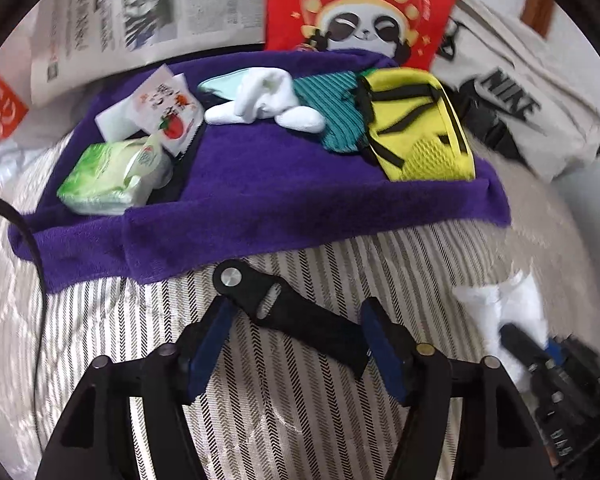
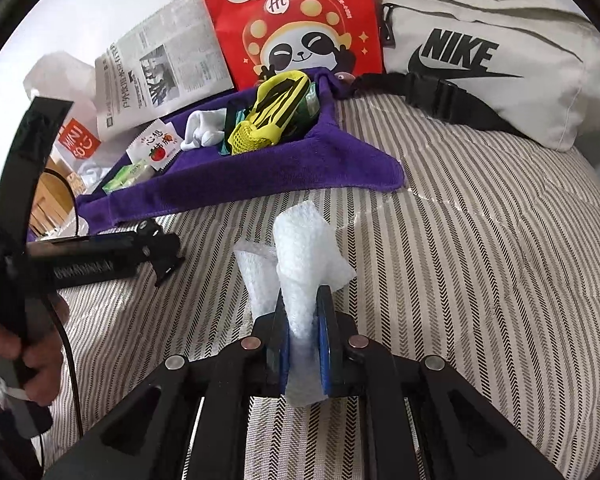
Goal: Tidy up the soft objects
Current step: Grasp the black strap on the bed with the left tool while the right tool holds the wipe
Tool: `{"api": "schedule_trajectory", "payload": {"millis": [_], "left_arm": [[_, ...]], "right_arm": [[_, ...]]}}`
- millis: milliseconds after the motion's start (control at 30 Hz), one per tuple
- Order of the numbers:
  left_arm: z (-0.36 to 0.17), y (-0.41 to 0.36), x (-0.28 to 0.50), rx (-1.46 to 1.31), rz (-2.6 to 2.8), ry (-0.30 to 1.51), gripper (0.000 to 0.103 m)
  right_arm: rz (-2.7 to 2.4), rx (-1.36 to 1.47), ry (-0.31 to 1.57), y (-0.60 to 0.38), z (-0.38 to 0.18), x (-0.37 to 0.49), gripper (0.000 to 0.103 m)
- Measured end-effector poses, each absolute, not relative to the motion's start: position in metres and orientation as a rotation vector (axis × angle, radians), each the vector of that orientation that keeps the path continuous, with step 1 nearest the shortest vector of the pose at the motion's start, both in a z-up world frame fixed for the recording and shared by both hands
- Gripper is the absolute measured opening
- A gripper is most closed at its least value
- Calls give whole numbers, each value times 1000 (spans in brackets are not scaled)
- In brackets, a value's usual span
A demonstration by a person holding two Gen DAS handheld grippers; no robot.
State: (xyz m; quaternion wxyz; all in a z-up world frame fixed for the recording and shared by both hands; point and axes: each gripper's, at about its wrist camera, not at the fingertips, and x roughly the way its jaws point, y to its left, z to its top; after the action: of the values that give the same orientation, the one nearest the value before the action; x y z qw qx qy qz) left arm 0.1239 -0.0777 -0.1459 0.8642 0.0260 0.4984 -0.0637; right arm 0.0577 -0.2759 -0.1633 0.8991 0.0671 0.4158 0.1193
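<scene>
Purple towel (image 1: 260,184) carries socks (image 1: 260,100), yellow pouch (image 1: 416,128), wipes (image 1: 112,176).

Purple towel (image 1: 260,184): plush matt cloth.
Bedcover (image 2: 460,240) beneath towel: woven striped fabric, slight sheen.
Red bag (image 2: 292,24) behind towel: glossy paper.
Tissue pack (image 1: 112,176) on towel: shiny plastic wrap.

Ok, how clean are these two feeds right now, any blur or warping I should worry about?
Left wrist view: motion-smeared, worst at the edges; the white foam sheet at right is a blur, the purple towel is soft. Right wrist view: sharper, the foam in the tongs reads clearly. Both bow toward dark fisheye corners; lighting is even, no glare.
</scene>
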Motion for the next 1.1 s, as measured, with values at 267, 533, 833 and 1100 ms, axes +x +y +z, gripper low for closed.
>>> {"api": "schedule_trajectory", "payload": {"millis": [267, 533, 833, 1100], "left_arm": [[-147, -67, 118, 61, -116, 1032, 74], [-145, -34, 100, 62, -86, 1073, 77], [-144, -59, 117, -32, 2, 1074, 76], [-148, -71, 118, 12, 21, 1060, 83]], "right_arm": [[217, 79, 860, -266, -162, 56, 12], [222, 91, 861, -268, -162, 56, 12], [218, 87, 861, -268, -162, 56, 12], [223, 98, 862, -269, -162, 57, 12]]}}
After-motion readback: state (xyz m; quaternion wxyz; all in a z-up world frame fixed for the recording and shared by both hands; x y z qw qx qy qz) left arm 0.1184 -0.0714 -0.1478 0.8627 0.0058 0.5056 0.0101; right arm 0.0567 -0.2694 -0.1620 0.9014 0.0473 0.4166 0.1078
